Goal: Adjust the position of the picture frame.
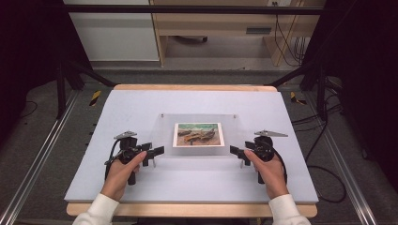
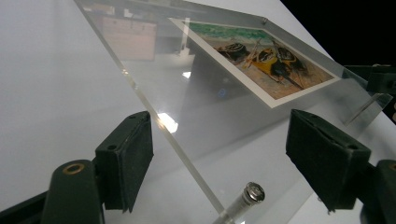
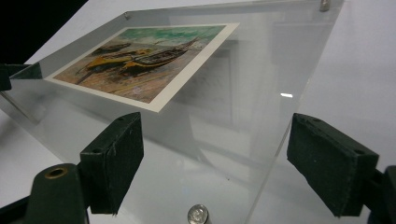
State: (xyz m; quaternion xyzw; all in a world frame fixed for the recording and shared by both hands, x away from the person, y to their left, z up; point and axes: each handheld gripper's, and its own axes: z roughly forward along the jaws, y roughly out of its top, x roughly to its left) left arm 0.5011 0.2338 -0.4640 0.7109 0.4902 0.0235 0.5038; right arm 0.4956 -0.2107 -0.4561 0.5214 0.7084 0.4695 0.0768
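Note:
A clear acrylic frame lies on the pale mat with a print of beached boats inside it. My left gripper is open at the frame's near left corner. In the left gripper view its jaws straddle the frame's edge and a metal corner pin without touching them. My right gripper is open at the near right corner. There its jaws stand either side of the frame's edge and a corner pin. The print sits beyond.
The mat covers a wooden table, with bare mat on all sides of the frame. Metal rails run along both sides of the table. Cables lie on the floor to the right. A wooden bench stands behind.

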